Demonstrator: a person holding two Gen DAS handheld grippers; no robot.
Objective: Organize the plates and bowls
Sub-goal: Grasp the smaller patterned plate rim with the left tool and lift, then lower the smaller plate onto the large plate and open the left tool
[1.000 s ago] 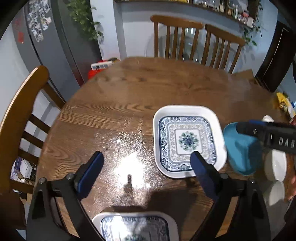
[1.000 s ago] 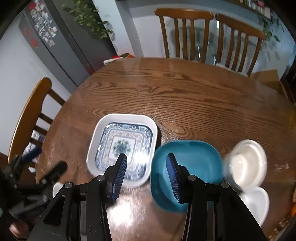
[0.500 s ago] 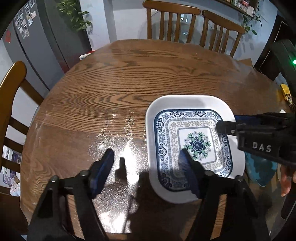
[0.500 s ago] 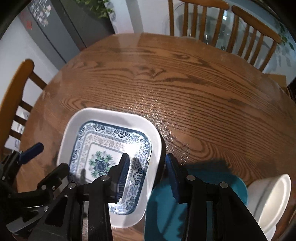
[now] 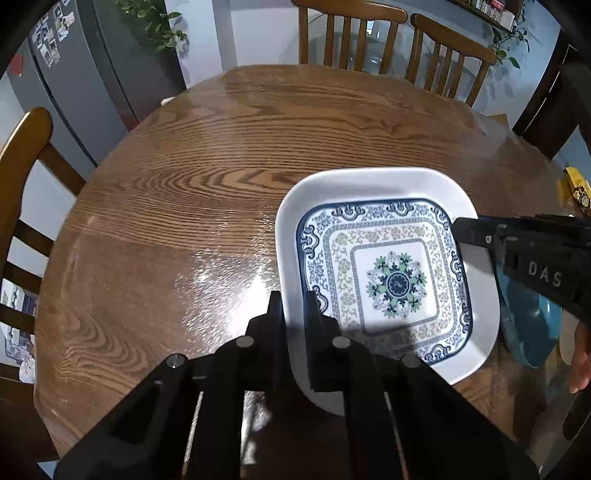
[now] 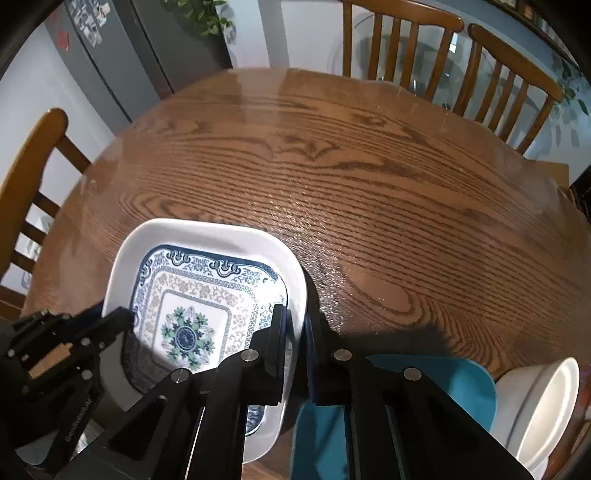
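Jaws of left gripper (image 5: 293, 310) and right gripper (image 6: 293, 325) clamped on opposite rims, patterned plate (image 5: 384, 280)

Left gripper (image 5: 293, 306): jaws have just been closing and now clamp the near-left rim of the square patterned plate (image 5: 384, 280), one finger inside the rim, one outside. The plate lies on the round wooden table (image 5: 221, 177), toward its right side. Right gripper (image 5: 458, 229): its tip meets the plate's right edge; grip apparently closed, though the contact is poorly seen. A teal dish (image 5: 532, 332) sits just beyond the plate's right edge, partly hidden. Chairs (image 5: 373, 33) stand at the far edge.
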